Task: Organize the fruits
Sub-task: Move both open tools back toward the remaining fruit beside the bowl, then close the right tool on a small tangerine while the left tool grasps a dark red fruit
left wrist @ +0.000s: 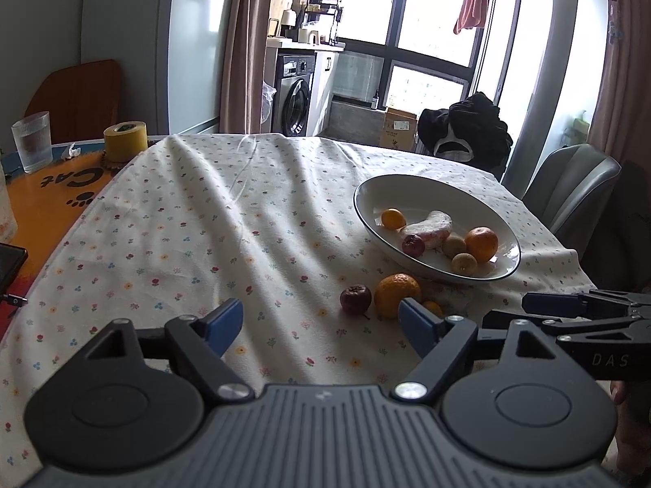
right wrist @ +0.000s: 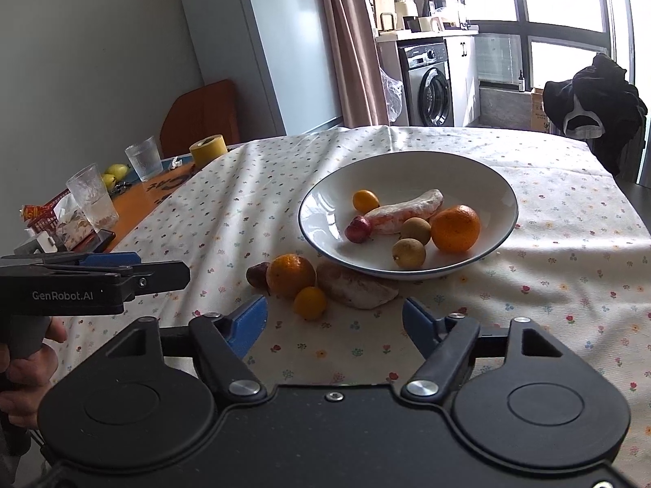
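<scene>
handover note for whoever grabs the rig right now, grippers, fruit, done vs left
Left gripper: open, empty, low over the tablecloth, short of the loose fruit.
Right gripper: open, empty, facing the loose fruit.
Done: the white bowl holds a large orange, a small orange, a dark red fruit, two brown fruits and a pale pink-streaked curved piece.
Left: on the cloth before the bowl lie an orange, a small orange fruit, a dark red fruit and a pale piece by the bowl's rim. Move these into the bowl.
</scene>
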A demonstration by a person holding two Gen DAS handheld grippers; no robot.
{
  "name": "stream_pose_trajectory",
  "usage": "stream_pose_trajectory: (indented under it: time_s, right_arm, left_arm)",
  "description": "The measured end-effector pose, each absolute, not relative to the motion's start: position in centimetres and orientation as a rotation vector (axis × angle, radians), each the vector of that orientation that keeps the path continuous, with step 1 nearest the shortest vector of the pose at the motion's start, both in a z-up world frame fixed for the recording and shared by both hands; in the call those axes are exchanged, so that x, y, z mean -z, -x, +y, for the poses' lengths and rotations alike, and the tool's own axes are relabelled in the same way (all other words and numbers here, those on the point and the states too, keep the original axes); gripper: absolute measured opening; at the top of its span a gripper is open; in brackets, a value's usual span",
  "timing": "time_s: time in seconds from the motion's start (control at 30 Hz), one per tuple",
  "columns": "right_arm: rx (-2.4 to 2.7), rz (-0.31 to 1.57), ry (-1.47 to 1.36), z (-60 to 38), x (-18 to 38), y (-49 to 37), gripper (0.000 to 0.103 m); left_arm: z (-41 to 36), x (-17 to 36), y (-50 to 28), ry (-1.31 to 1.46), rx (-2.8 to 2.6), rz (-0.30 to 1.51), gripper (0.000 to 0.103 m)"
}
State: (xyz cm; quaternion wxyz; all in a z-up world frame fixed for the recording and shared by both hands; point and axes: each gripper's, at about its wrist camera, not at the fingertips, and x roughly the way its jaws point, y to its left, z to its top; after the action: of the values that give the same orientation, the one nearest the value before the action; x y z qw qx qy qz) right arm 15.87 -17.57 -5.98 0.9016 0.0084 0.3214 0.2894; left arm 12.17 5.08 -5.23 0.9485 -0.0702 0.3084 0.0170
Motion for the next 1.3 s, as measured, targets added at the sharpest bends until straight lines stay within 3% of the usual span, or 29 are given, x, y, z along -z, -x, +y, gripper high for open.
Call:
stream_pose_trajectory:
  time_s: [0.13,0.47,0.8,0.9,1.03,1.3]
  right_arm:
    - [-0.618,0.690,-0.017,-16.9,6.5,-16.3,0.058]
    - [-0.636,0.736,-0.004,-15.3,7.4,-17.5,0.046]
    - [-0.650,0.772,0.011,-13.9,8.2,-18.8,0.042]
    - [-0.656,0.783,0.010,-13.6,8.5,-19.2,0.037]
    - [-0.660,0.791,0.001,-13.4,8.9,-19.6,0.023]
    - [-0.659,0.793,-0.016,-14.3,8.8,-19.7,0.023]
  left_arm:
    - [5.4,5.9,-12.8,0.162,-0.022,0.649,0.071]
    - [5.8,7.3,-14.2,0.184,0.003,0.685,0.053]
    - [5.8,8.2,-15.6,0.193,0.028,0.707,0.048]
    - [5.8,8.3,-15.9,0.190,0.033,0.709,0.048]
    - [5.7,8.4,-16.5,0.187,0.035,0.715,0.048]
    - [5.1,8.9,-17.6,0.168,0.046,0.725,0.048]
